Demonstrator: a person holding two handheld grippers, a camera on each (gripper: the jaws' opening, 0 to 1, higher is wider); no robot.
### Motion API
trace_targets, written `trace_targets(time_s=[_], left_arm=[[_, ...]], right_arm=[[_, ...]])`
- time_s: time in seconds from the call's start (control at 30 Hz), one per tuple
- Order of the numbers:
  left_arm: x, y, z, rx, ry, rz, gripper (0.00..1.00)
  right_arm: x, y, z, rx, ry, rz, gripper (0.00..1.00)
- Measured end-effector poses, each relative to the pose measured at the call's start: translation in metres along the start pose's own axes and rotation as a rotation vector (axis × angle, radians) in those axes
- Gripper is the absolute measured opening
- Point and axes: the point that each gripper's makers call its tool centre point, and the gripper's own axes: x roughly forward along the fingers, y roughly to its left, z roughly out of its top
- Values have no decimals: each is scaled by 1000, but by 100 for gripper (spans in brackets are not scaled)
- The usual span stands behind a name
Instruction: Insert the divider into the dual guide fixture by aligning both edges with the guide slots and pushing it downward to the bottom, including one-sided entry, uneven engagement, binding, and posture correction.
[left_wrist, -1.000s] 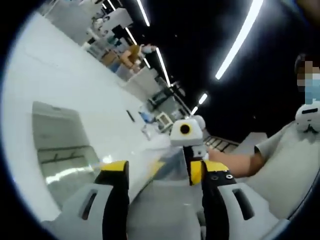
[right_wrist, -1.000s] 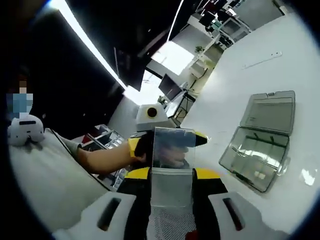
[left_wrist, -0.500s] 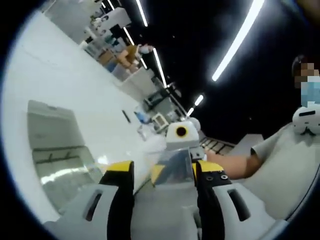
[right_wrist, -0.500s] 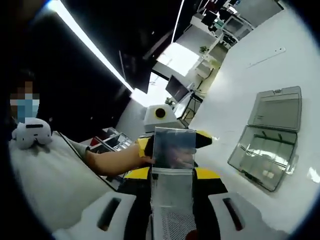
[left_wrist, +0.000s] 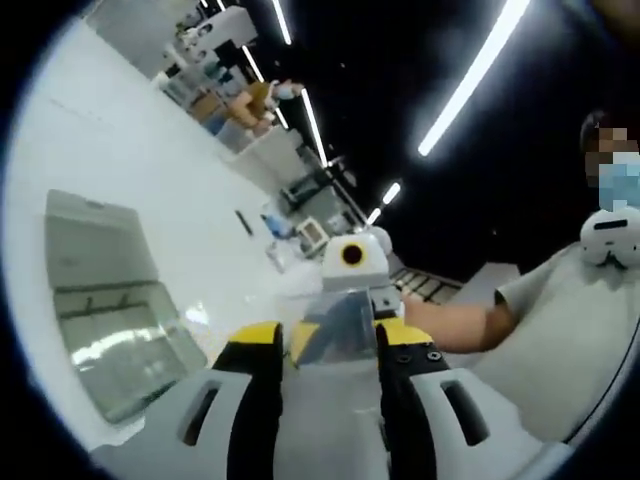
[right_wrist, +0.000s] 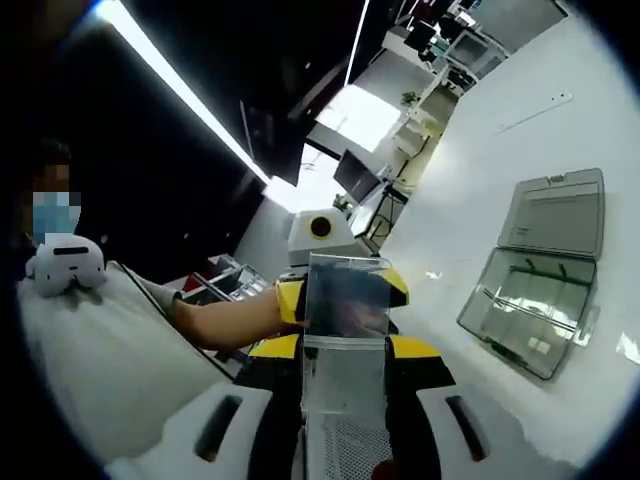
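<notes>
Right gripper (right_wrist: 345, 345): its yellow-tipped jaws are clamping the divider (right_wrist: 346, 300) from both sides, so the clear plate is standing upright straight ahead of the camera. Held low like this, most of the plate is showing clear of the jaw tips.

Left gripper (left_wrist: 325, 340): its jaws are sitting close together on either side of the same clear plate (left_wrist: 335, 325), seen here nearly edge-on. I cannot tell whether they are pinching it or only bracketing it. In the right gripper view it (right_wrist: 340, 285) is sitting just behind the plate.

Why two holds: judging by the task, both edges must be meeting their slots evenly, so a second grip opposite the first is probably steadying the plate against tilt.

Person: a sleeve (left_wrist: 575, 340) and forearm (right_wrist: 225, 320) are reaching in behind the grippers.

Fixture (right_wrist: 535, 285): a clear hinged case is lying open on the white table (right_wrist: 480, 190), lid folded back, ribbed compartments facing up. It is well apart from the divider, which is being held in the air and not yet entered in any slot.

Open room: bare tabletop is surrounding the case (left_wrist: 105, 300) on the sides in view, so there appears to be free approach from above.

Far: ceiling light strips (left_wrist: 470, 75) and desks are filling the background.
</notes>
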Motion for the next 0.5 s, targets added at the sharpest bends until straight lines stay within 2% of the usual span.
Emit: trace_targets(time_s=[0.13,0.5], left_arm=[[0,-4,-1,-18,2,-11,34],[1,-6,0,-7,4,-18,33]], right_arm=[[1,2,-2,4,5,15,28],[0,4,0,-66,8,9,29]])
